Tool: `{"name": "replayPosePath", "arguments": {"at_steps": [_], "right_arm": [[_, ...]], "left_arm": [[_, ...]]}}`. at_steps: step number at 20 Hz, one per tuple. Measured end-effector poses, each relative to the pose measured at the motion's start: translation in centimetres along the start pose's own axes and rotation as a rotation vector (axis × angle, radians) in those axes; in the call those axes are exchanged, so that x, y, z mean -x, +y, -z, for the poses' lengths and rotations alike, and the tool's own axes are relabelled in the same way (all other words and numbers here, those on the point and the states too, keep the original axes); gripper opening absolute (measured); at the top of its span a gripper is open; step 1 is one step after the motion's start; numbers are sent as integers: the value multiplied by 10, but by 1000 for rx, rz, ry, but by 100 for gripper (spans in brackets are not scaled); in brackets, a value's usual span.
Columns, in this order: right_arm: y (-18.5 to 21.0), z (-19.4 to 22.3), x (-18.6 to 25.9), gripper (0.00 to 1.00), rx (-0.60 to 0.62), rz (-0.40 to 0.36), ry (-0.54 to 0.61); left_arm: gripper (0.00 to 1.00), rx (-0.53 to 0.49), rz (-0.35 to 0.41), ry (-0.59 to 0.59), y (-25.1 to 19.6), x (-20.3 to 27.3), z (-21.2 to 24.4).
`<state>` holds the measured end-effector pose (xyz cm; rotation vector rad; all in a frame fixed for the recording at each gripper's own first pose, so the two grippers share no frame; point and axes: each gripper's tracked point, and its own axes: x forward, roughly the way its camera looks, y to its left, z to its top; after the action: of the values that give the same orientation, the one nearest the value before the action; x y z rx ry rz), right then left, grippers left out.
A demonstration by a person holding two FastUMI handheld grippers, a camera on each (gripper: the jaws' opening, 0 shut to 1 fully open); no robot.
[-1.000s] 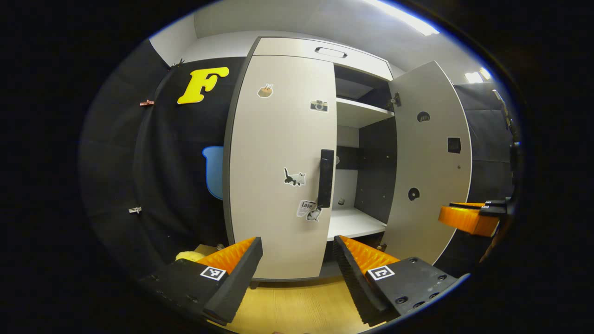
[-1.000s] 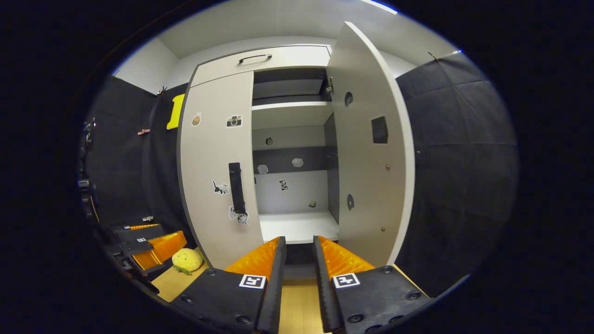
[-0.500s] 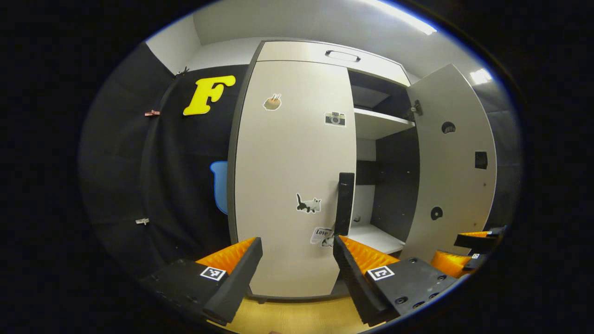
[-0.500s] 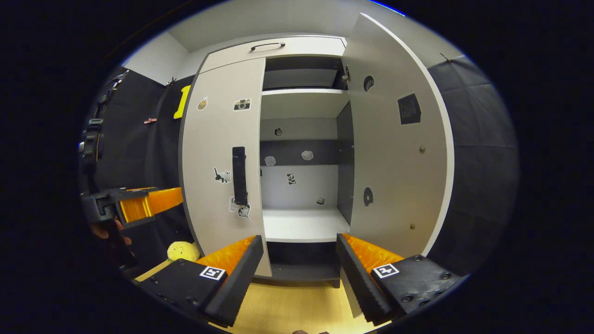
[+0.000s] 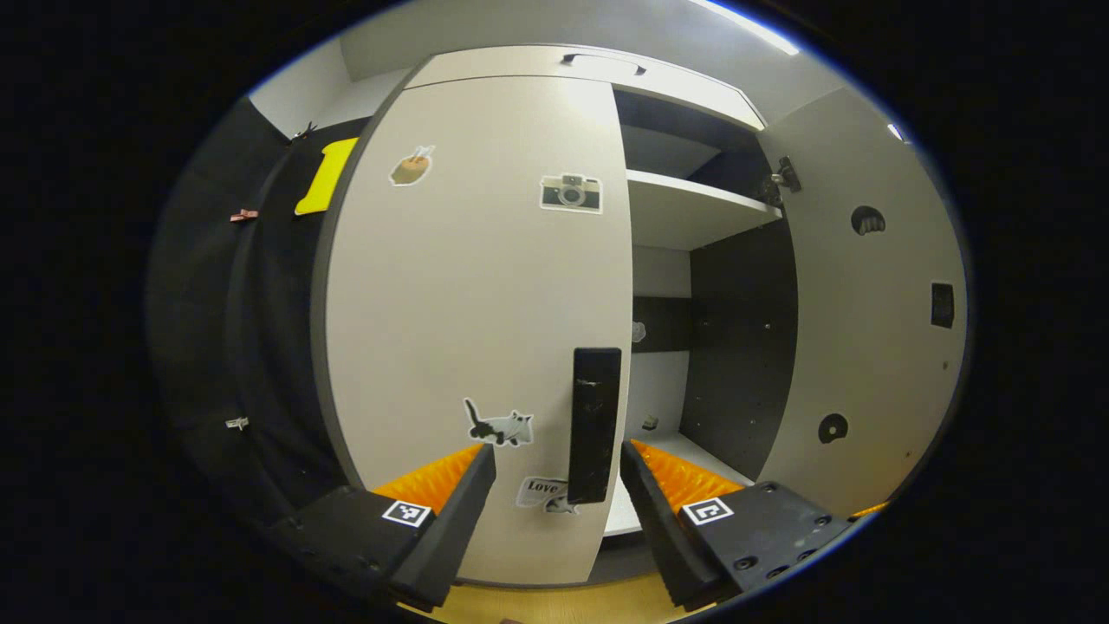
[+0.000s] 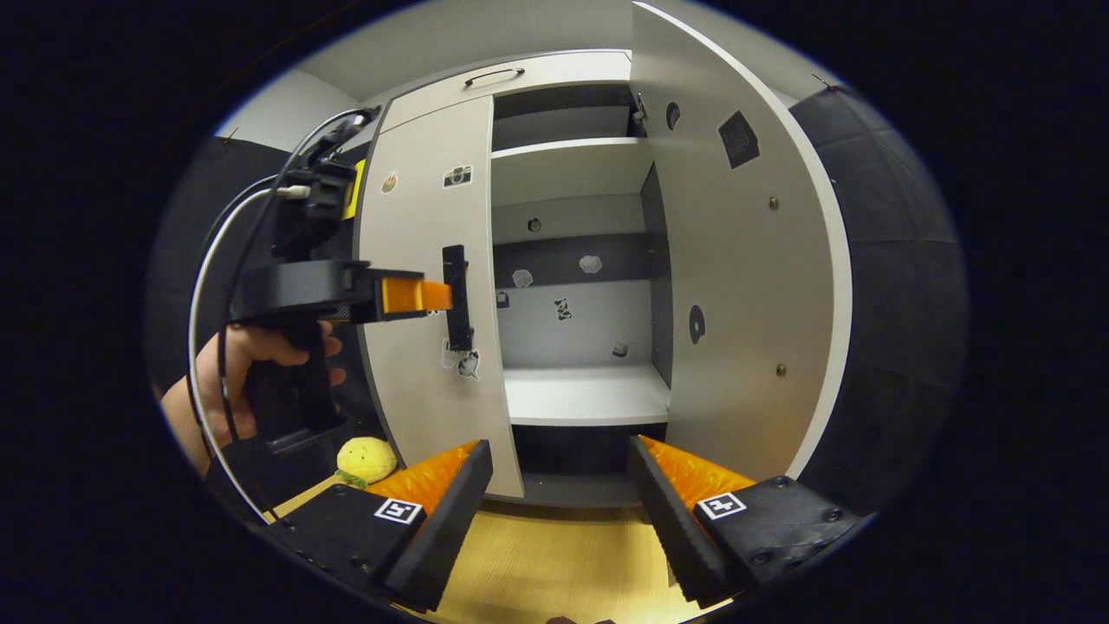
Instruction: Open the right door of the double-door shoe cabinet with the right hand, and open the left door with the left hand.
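The light grey shoe cabinet's left door (image 5: 476, 286) is closed, with a black vertical handle (image 5: 594, 425) at its right edge. My left gripper (image 5: 554, 472) is open, and the handle stands in the gap between its fingers, untouched. The right door (image 5: 866, 303) is swung wide open, showing white shelves (image 5: 684, 217). In the right gripper view, my right gripper (image 6: 559, 472) is open and holds nothing, low in front of the open compartment beside the open right door (image 6: 745, 260). There the left gripper (image 6: 424, 295), held by a hand (image 6: 251, 364), points at the handle (image 6: 457, 295) of the left door (image 6: 416, 347).
A yellow plush toy (image 6: 366, 458) lies on the wooden floor (image 6: 554, 555) at the cabinet's left foot. A closed top drawer with a handle (image 5: 604, 62) sits above the doors. Black cloth walls flank the cabinet on both sides.
My left gripper has risen and closed in on the left door until the handle sits between its fingers. My right gripper opened from nearly shut and stays low before the open right door.
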<state>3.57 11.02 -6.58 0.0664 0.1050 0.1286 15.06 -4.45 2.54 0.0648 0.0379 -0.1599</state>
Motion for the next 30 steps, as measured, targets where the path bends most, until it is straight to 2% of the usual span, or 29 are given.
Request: {"name": "replayPosePath", "arguments": {"at_steps": [7,14,19,24,30], "right_arm": [[-5,3,6,99,19,-30,-11],[-14,0,4,99,22,-25,-17],[-14,3,4,99,18,-28,-7],[-12,5,9,99,23,-32,3],[-13,2,13,99,21,-3,11]], "left_arm": [[71,-9,-28,-6,-15,-39,-13],[37,8,-55,15,-18,-47,-14],[32,-12,-64,31,-17,-47,-9],[12,-2,-52,24,-16,-46,-9],[11,18,-12,14,-15,-30,-9]]}}
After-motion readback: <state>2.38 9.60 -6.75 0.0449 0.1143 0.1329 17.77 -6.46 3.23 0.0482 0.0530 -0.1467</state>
